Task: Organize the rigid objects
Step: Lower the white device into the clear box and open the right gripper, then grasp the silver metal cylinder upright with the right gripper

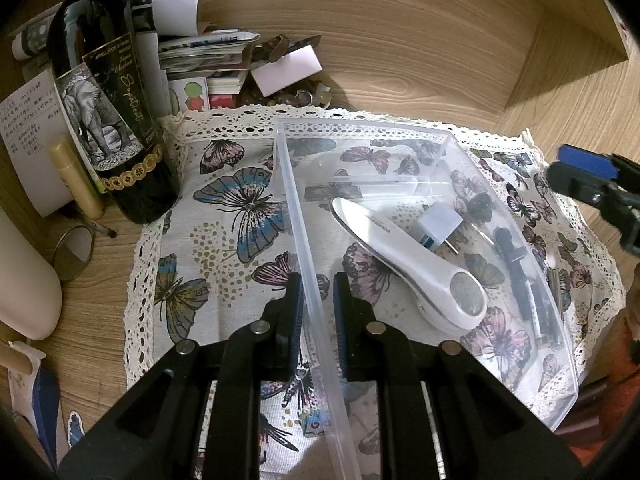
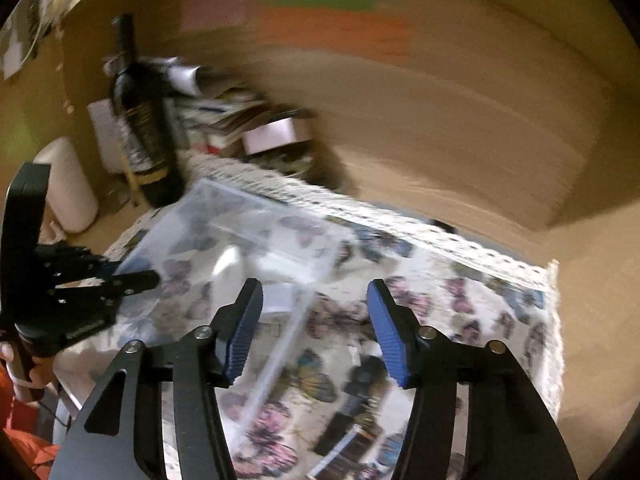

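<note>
The left claw [image 1: 318, 300] pinches the bin's [image 1: 448, 140] near wall. Inside the bin, right of that wall, the white tool [image 1: 404, 256] lies diagonally, round end nearest. The right claw [image 2: 316, 328] hangs spread above the bin.

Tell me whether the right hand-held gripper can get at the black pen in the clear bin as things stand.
Probably yes. The right hand-held gripper is open and empty, the bin has no lid, and the pen lies by the bin's right wall, uncovered.

Right view blurred (bottle [image 2: 142, 128] smeared)
</note>
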`<state>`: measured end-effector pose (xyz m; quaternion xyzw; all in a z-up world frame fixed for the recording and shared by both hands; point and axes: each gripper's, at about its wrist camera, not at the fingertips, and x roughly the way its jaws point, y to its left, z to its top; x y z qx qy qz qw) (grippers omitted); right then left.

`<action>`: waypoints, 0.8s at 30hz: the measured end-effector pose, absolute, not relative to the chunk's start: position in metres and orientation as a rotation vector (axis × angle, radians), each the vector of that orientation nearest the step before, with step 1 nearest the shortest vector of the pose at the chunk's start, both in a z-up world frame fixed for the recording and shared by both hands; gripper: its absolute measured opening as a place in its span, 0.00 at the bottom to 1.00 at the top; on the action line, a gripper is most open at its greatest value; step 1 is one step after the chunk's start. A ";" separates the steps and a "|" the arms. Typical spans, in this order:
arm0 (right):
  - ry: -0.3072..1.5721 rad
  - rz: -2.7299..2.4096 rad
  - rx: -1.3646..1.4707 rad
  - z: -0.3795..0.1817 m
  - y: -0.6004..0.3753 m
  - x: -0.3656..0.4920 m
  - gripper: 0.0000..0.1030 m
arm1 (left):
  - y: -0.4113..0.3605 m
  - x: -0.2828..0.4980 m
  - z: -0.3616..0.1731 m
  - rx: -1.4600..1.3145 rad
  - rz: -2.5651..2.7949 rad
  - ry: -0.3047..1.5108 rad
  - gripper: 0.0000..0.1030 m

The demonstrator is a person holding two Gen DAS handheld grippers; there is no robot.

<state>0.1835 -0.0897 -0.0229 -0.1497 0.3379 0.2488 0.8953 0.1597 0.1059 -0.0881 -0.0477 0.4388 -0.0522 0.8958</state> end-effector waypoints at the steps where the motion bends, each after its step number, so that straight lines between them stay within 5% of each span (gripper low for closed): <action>1: 0.700 0.496 -0.298 -0.022 -0.098 0.184 0.52 | 0.106 0.160 -0.088 -0.099 -0.108 0.909 0.13; 24: 0.995 0.215 -0.158 -0.114 -0.194 0.169 0.53 | 0.106 0.159 -0.088 -0.095 -0.107 0.907 0.13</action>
